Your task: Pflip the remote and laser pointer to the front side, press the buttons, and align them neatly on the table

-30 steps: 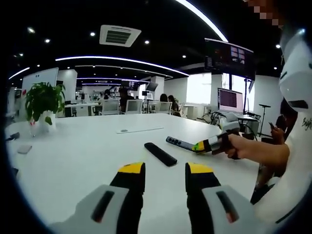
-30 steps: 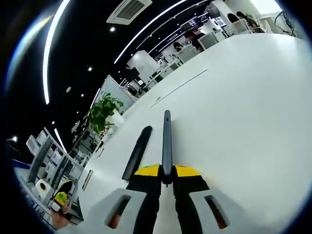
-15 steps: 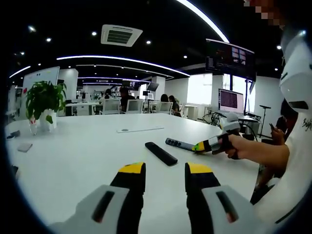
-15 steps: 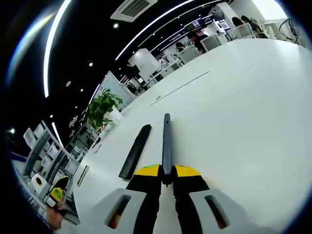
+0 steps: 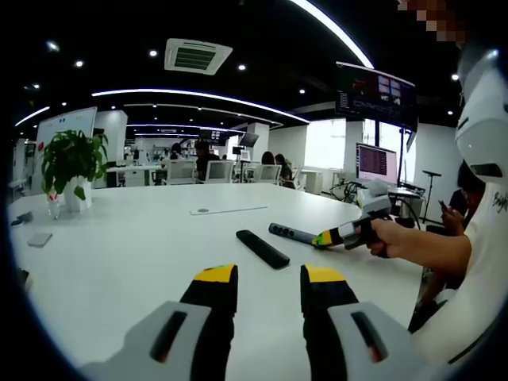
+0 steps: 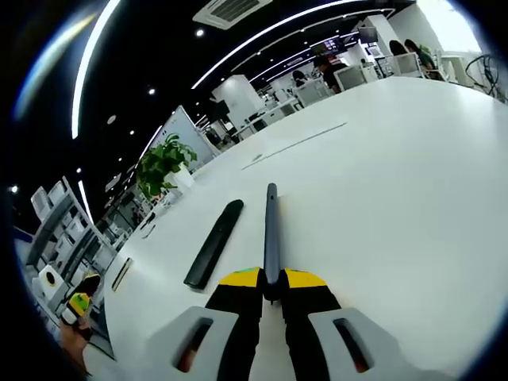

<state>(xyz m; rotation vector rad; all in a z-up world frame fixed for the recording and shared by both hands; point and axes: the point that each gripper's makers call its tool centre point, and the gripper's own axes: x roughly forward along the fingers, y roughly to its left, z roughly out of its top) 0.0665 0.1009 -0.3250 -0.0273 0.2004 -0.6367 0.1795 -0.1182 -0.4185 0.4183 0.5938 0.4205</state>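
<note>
right gripper (image 6: pixel 272 287) has its fingers (image 6: pixel 238 279) clamped on the near end of the laser pointer (image 6: pixel 271 230) – slim dark stick running straight out ahead, far tip over the white table (image 6: pixel 397 175). in the left gripper view the same gripper (image 5: pixel 327 238) comes in from the right with a hand (image 5: pixel 381 236) behind it, the pointer (image 5: pixel 290 233) sticking out level and low over the table (image 5: pixel 119 254); can't tell if the tip is touching the surface. remote (image 6: pixel 213 243) lies flat on the table just left of the pointer, roughly parallel but angled a bit, apart from it. in the left gripper view the remote (image 5: pixel 263 249) sits just beside the pointer, nearer the camera.

left gripper (image 5: pixel 264 290) hangs over the table short of the remote, fingers (image 5: pixel 215 286) spread, nothing between them.

handling guess: pointer looks light, rigid, smooth and narrow – held at one end it could pivot or roll in the grip, so a hold nearer the middle would be steadier for turning it over. remote looks like a stiff thin plastic bar, light, lying flush to the table, so likely hard to get under; pinch across the long edges near the middle. which face is up on either one is not clear from here – no buttons readable on the remote, some small marks on the pointer.

a potted plant (image 5: pixel 70 165) stands far off on the table.
</note>
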